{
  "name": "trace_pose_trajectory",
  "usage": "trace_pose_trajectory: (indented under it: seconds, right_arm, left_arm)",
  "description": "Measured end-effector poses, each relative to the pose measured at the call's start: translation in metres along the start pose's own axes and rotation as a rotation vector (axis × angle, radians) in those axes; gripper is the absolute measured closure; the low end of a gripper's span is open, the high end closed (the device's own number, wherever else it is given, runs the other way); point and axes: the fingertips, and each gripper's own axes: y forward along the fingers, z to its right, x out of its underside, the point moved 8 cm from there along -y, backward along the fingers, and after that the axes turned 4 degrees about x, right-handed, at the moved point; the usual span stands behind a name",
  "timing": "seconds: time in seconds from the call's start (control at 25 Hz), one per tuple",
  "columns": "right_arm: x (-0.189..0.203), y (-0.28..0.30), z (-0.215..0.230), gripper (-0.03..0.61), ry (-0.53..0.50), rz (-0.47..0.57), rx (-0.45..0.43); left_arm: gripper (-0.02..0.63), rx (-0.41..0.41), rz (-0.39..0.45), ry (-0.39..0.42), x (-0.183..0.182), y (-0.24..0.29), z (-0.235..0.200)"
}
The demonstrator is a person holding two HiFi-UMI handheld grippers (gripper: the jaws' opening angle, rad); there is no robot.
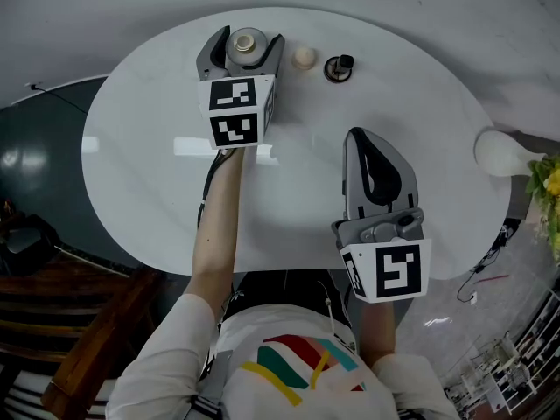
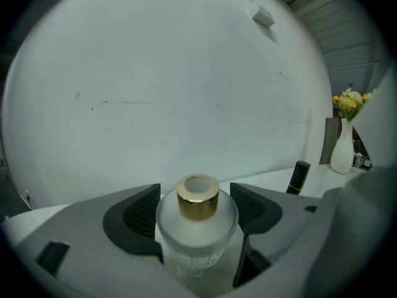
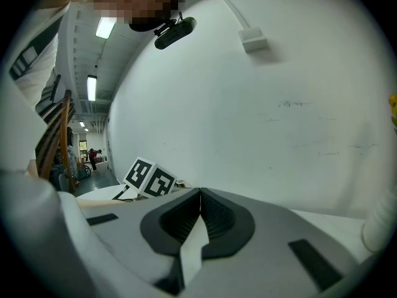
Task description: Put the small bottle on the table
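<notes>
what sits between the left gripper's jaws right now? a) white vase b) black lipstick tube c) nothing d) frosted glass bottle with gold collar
D: the left gripper view shows the left gripper with its jaws against both sides of the frosted glass bottle with gold collar.

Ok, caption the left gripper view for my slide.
Left claw shut on a frosted, gold-capped bottle; black tube and vase off to the right.

White striped shirt (image 1: 302, 370) — grey hand-held grippers (image 1: 248, 38) (image 1: 354, 135), marker cubes (image 1: 234, 112) (image 1: 390, 270)
</notes>
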Motion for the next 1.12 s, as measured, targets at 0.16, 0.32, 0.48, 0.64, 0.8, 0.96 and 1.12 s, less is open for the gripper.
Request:
trace_pose_trajectory:
  seconds: [0.16,0.32,0.48,0.64,0.8,0.96,1.12]
  right_arm:
    - [-0.009,-0.005,-0.004,0.568,-0.005,0.017,-0.006]
    - [-0.029,-0.013,-0.008,0.568,-0.024,0.044,-0.006]
    - [-0.058,-0.021,-0.013,0.567,-0.049,0.105,-0.004]
    - [-0.090,-0.032,-0.021,0.568,-0.064,0.174,-0.005]
    - [-0.117,-0.050,-0.030,0.568,-0.076,0.229,-0.014]
    - [-0.138,-0.069,-0.043,0.568,-0.091,0.286,-0.032]
    - [-0.158,-0.080,-0.057,0.568,-0.121,0.343,-0.063]
  left_arm:
    - [0.282,-0.018,0.026,0.011,-0.016,-0.016,0.001]
    - [0.282,-0.021,0.060,0.012,-0.040,-0.044,0.006]
    - [0.284,-0.031,0.129,0.047,-0.078,-0.083,0.013]
    - [0.333,-0.047,0.228,0.100,-0.118,-0.136,0.022]
    - [0.513,-0.104,0.304,0.150,-0.150,-0.195,0.039]
    - [0.596,-0.128,0.364,0.157,-0.168,-0.247,0.056]
    - [0.597,-0.125,0.436,0.141,-0.178,-0.290,0.071]
